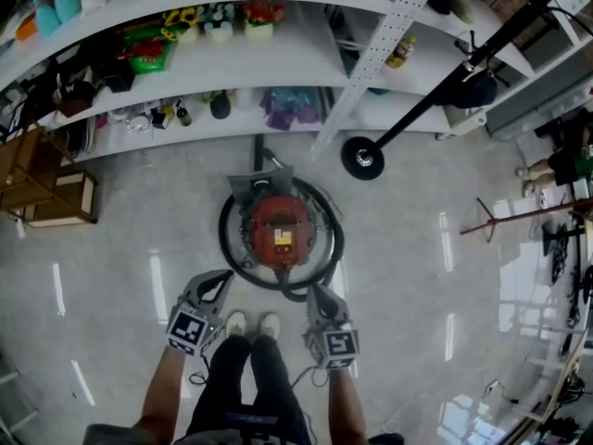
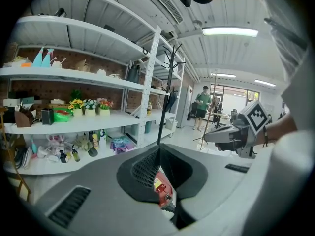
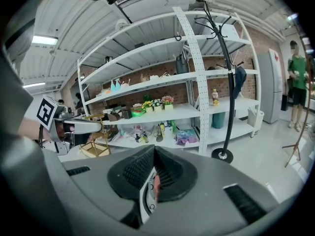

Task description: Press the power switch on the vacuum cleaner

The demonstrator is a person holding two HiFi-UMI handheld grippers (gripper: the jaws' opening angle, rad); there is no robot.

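The vacuum cleaner (image 1: pixel 281 230) stood on the floor (image 1: pixel 417 267) directly ahead of your white shoes (image 1: pixel 236 324), between you and the lowest shelf. It was a round canister with a red, domed top that carried a small yellow label (image 1: pixel 283 239). A black ribbed hose (image 1: pixel 225 239) was looped around it in a near-complete ring. You held the left gripper (image 1: pixel 220 281) just beside the hose loop on its near left. Its grey jaws were closed tip to tip on nothing, and their dark cross-hatched pads met in a point. Through the gap below that point, the left gripper view showed only a slice of the red canister. You held the right gripper (image 1: pixel 318 295) at the near right of the loop. Its jaws were likewise together and empty, and neither tool touched the red top. The floor was pale, polished and reflective, with streaks of ceiling light across it. Behind the vacuum cleaner ran white metal shelving (image 1: pixel 278 63) on perforated uprights, loaded with potted artificial flowers (image 1: pixel 220 21), bottles and small coloured items. A black coat stand rose from a round base (image 1: pixel 362 158) to the right of the vacuum cleaner. A wooden crate (image 1: pixel 60 197) sat to the far left.
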